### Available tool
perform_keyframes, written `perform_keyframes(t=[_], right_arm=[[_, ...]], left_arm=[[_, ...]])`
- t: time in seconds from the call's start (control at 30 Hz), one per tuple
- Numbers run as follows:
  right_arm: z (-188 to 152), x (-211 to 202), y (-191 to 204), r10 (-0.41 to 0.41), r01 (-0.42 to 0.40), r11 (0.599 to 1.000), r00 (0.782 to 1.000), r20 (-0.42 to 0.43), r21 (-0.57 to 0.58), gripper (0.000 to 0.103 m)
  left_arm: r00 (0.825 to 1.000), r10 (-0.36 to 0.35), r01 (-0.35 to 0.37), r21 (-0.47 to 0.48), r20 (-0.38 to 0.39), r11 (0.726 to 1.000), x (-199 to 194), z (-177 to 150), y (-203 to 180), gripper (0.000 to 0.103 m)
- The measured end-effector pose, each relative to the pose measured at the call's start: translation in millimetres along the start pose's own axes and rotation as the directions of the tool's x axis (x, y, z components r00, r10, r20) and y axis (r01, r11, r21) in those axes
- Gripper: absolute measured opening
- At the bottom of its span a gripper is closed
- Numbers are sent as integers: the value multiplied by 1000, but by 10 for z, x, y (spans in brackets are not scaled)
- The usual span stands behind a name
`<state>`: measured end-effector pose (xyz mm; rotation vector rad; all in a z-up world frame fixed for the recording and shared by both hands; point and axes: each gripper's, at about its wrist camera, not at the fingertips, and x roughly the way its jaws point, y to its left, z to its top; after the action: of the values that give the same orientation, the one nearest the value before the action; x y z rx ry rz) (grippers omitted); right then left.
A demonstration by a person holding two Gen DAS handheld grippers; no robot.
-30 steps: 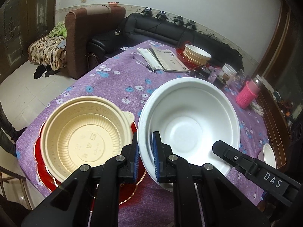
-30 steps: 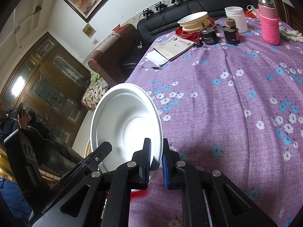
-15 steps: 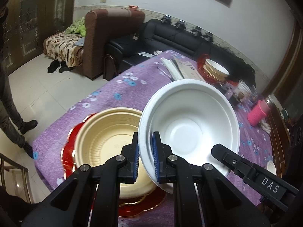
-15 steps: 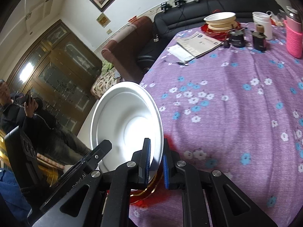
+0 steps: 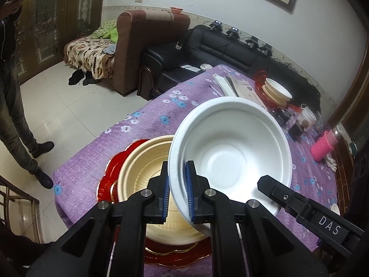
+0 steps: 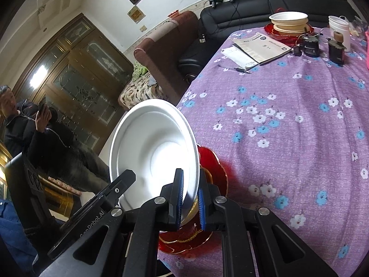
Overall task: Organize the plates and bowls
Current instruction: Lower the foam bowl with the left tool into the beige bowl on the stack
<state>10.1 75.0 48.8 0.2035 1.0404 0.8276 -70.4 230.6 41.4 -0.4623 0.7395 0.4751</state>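
A white foam bowl [image 5: 230, 157] hangs tilted above the purple flowered tablecloth [image 6: 288, 115], held by its rim from two sides. My left gripper [image 5: 177, 175] is shut on its near left rim. In the right wrist view the same white bowl [image 6: 154, 152] has my right gripper [image 6: 190, 184] shut on its right rim. A cream ribbed bowl [image 5: 143, 173] sits on a red plate [image 5: 110, 177] near the table's corner, partly under the white bowl. The right wrist view shows only an edge of that red plate [image 6: 214, 166].
At the far end, stacked bowls [image 6: 289, 20] rest on another red plate, beside a booklet [image 6: 260, 46], a pen [image 6: 239, 69], small jars and a pink bottle [image 5: 322, 147]. A person [image 5: 13, 92] stands on the floor to the left. The table's edge is close.
Both grippers have carried the white bowl across toward the table's corner. It now overlaps the cream bowl on the red plate instead of hanging beside it.
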Motion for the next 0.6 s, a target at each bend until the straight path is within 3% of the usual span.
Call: perform_keyframes(t=[0.6], right_arm=[[-45,199,220,-7,5,999,999,-43,-40,11]], left_arm=[[1000,23,-24,-40,-12,999,-7,-22,244,11]])
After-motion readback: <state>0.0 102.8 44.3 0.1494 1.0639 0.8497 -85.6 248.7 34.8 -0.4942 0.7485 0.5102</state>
